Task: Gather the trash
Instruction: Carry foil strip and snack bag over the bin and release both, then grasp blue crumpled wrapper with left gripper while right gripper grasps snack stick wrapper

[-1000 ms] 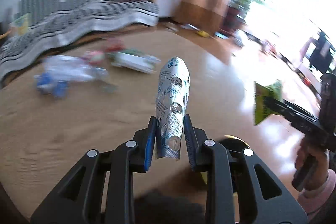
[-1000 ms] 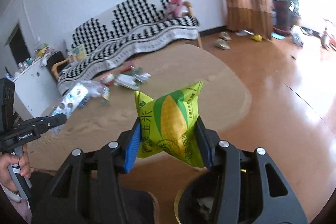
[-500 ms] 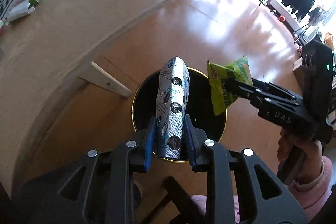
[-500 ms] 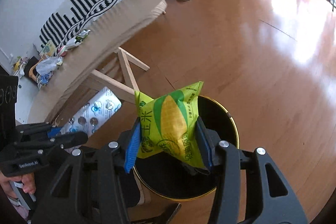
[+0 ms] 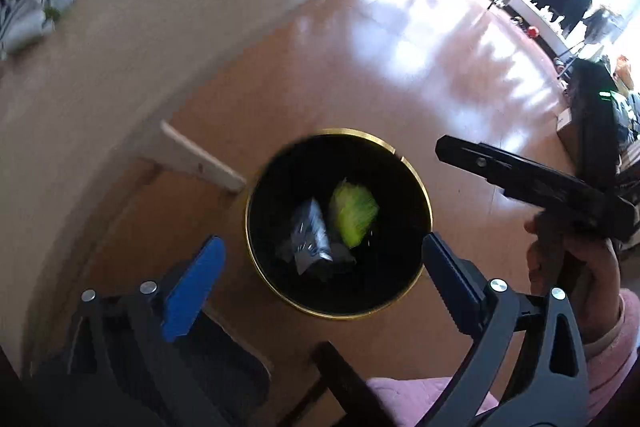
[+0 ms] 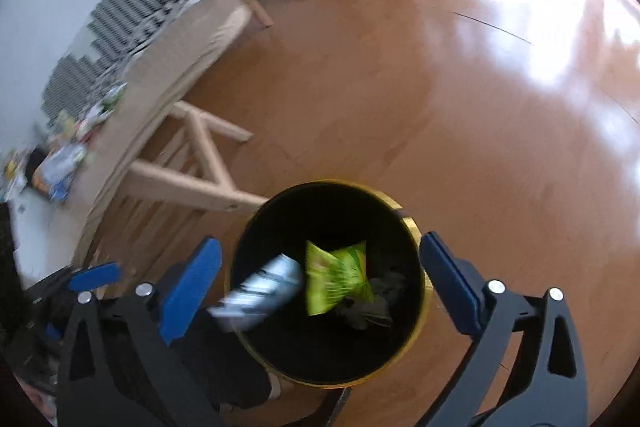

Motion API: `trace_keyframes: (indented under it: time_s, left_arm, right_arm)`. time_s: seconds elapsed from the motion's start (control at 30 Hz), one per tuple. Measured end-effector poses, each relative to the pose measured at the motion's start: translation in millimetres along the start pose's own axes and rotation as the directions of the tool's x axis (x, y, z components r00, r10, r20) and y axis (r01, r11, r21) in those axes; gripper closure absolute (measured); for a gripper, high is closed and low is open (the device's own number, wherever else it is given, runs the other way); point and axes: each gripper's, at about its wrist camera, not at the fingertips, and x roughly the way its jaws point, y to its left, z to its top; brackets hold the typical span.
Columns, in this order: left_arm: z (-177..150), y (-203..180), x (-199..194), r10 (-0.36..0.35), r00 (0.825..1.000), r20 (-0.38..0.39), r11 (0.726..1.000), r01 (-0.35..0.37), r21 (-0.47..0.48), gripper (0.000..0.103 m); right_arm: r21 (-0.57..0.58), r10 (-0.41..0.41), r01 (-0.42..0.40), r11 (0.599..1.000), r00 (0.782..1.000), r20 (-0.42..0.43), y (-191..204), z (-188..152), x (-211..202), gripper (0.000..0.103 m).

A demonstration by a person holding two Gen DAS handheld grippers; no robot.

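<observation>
One bin (image 5: 416,183), gold-rimmed, sits on the floor. Inside it are two packets: one silver (image 5: 310,241) at about 7 o'clock of the opening and one green (image 5: 354,213) at about 2 o'clock of the silver one, plus some dark stuff too blurred to count. Two tongs are in sight, the left (image 5: 320,277) and the right (image 6: 320,277), each with two fingers. One counter (image 5: 120,67) lies at 10 o'clock, bearing perhaps five or six scraps (image 6: 60,163).

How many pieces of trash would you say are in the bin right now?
2, at least: a silver wrapper on the left and a green packet beside it on the right in the bin. Dark debris underneath may hide more.
</observation>
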Motion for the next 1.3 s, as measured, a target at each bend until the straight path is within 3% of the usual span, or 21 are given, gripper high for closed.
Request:
trace_keyframes:
  time_s: [0.13,0.23,0.33,0.4,0.5,0.6,0.63,0.67,0.73,0.8,0.93,1.07,1.17,1.3]
  left_arm:
    - [11,15,-42,0.073,0.991,0.116,0.997,-0.074,-0.001,0.007]
    - [17,48,-80,0.113,0.976,0.184,0.992,-0.102,-0.070,0.007]
    - [10,89,-115,0.212,0.949,0.233,0.969,-0.174,-0.174,0.007]
    - [-4,134,-136,0.301,0.922,0.242,0.933,-0.232,-0.276,0.007]
    - [-32,196,-163,0.400,0.890,0.218,0.861,-0.283,-0.423,0.007]
    - [-60,261,-188,0.513,0.842,0.169,0.744,-0.338,-0.576,0.006]
    - [-68,278,-194,0.531,0.833,0.157,0.711,-0.337,-0.617,0.007]
    - [-77,294,-199,0.528,0.834,0.157,0.687,-0.311,-0.657,0.007]
    - [-81,316,-201,0.499,0.850,0.167,0.680,-0.265,-0.684,0.007]
    - [-78,335,-198,0.500,0.852,0.157,0.675,-0.271,-0.686,0.007]
    - [-62,364,-187,0.492,0.856,0.159,0.691,-0.273,-0.669,0.007]
    - [-47,387,-176,0.487,0.856,0.174,0.700,-0.264,-0.663,0.008]
    - [-36,396,-165,0.480,0.861,0.168,0.714,-0.273,-0.645,0.014]
    - [-28,406,-151,0.468,0.870,0.158,0.726,-0.277,-0.629,0.019]
  right_arm:
    - [0.029,-0.144,0.142,0.989,0.987,0.066,-3,4,-7,0.007]
    - [0.002,-0.272,0.273,0.962,0.956,0.114,3,5,-6,0.007]
    - [-0.071,-0.343,0.360,0.930,0.922,0.182,17,6,-7,0.007]
    - [-0.115,-0.346,0.379,0.918,0.908,0.236,38,12,-8,0.007]
    - [-0.163,-0.269,0.323,0.932,0.920,0.286,79,29,-9,0.007]
    - [-0.236,-0.132,0.206,0.950,0.947,0.294,134,45,-7,0.007]
    - [-0.262,-0.089,0.168,0.950,0.953,0.289,151,48,-6,0.007]
    - [-0.300,-0.031,0.114,0.947,0.963,0.269,173,52,-1,0.007]
    - [-0.369,0.035,0.052,0.928,0.974,0.226,210,58,8,0.007]
    - [-0.425,0.064,0.026,0.905,0.978,0.196,251,63,21,0.007]
    - [-0.493,0.143,-0.063,0.868,0.982,0.126,322,66,46,0.007]
    - [-0.616,0.167,-0.059,0.786,0.979,0.118,389,58,64,0.007]
    - [-0.659,0.181,-0.075,0.748,0.979,0.094,425,53,78,0.009]
    - [-0.719,0.162,-0.060,0.692,0.984,0.073,463,44,103,0.019]
